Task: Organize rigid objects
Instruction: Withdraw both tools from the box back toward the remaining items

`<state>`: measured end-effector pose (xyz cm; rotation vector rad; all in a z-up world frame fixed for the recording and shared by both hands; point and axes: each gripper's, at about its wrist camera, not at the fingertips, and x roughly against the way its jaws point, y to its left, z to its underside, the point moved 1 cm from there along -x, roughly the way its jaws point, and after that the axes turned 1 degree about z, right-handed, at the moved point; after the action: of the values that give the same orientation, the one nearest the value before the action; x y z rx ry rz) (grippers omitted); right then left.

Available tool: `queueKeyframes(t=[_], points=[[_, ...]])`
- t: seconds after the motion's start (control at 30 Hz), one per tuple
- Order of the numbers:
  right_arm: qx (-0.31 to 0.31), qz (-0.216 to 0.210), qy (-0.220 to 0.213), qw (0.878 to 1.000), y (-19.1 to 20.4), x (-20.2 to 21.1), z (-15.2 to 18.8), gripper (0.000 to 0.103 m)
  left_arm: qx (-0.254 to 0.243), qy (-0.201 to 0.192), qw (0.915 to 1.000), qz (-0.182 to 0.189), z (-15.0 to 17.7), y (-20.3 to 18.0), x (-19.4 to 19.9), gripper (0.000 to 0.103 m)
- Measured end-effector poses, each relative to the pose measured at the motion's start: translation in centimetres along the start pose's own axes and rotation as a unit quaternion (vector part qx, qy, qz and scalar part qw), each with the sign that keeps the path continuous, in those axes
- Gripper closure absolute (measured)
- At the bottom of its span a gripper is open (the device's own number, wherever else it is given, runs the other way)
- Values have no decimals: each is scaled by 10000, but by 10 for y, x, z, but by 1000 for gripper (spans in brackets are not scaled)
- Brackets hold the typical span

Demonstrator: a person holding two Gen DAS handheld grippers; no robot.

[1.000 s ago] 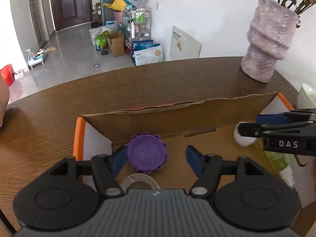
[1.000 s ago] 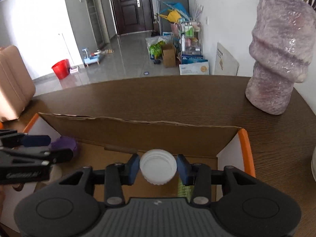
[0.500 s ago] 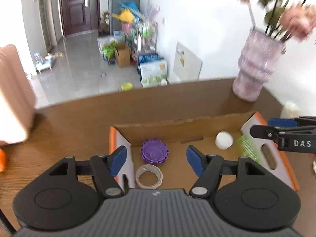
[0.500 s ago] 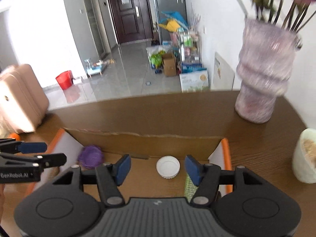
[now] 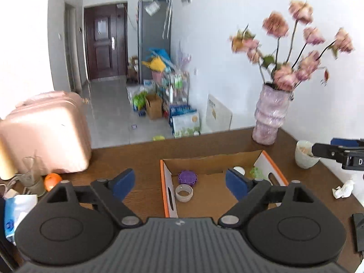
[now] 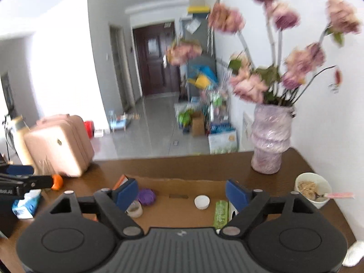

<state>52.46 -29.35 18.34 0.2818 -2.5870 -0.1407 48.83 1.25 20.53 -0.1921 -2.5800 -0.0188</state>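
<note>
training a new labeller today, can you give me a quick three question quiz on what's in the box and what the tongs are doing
1. True or false: the ridged purple plastic lid lies inside the open cardboard box.
2. Which item lies nearest the box's right end wall in the right wrist view? A) clear tape ring B) round white bottle cap C) green ribbed plastic bottle
3. Fill in: the left tongs and right tongs each hold ____.

Key
1. True.
2. C.
3. Nothing; both pairs of jaws are opening, with the box contents lying well below them.
</note>
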Motion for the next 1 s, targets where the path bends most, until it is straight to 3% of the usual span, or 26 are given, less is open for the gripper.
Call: queueKeyframes(t=[0.07,0.13,0.2,0.4,0.53,0.6,0.7,0.73,0.87,1.0], points=[[-64,19,-193,9998,4,25,11,19,72,-675,9973,-287,13,-2,33,1],[-132,68,-489,9987,8,47,23,18,-80,-1309,9898,-557,30,-7,64,0],[-80,109,-842,9964,14,69,37,17,-305,-1665,9822,-809,49,-15,87,0],[-49,115,-1906,9816,34,138,97,9,2,-1988,9781,-611,107,-20,138,0],[300,170,-2435,9693,40,176,148,1,-274,-2145,9756,-389,155,-29,169,0],[432,263,-2396,9696,42,189,173,1,-333,-2208,9746,-166,182,-31,183,0],[425,202,-2179,9748,43,208,214,0,-658,-2264,9699,612,234,-29,198,0],[451,145,-2131,9759,43,211,226,0,-696,-2198,9706,687,251,-29,198,0],[540,155,-1971,9788,41,216,275,0,-360,-1918,9800,396,299,-18,196,0],[26,663,-1899,9796,33,212,310,0,-297,-1806,9831,76,325,-3,195,0]])
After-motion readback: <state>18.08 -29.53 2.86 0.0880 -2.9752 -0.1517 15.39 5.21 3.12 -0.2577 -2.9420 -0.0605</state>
